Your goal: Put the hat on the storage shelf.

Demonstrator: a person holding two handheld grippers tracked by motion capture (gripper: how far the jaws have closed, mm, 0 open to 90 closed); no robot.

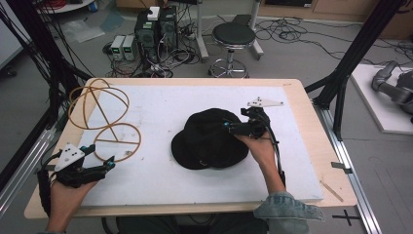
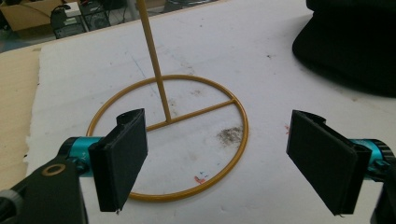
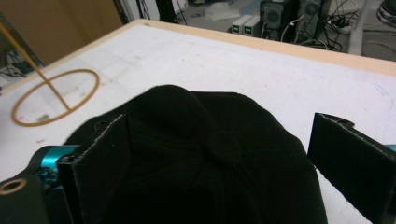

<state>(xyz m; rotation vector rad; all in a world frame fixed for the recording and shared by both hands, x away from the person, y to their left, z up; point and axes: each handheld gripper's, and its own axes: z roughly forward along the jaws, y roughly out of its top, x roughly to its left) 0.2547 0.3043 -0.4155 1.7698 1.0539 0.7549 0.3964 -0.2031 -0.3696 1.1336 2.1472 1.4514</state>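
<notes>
Black hat [image 1: 210,139] lies mid-table, toward the right edge. Right gripper [image 1: 233,127] jaws wide, straddling its crown. Left gripper [image 1: 104,157] jaws wide, empty, near left front corner beside wire stand [image 1: 104,114].

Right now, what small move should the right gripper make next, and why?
Probably ease the right gripper forward and close it on the black hat: its fingers stand open astride the crown, gripping nothing, while the gold wire stand waits at the left.

hat [image 1: 209,141]: black, soft, crown up, mid-table on the white board
stand [image 1: 104,117]: gold wire, upright, left of hat
</notes>
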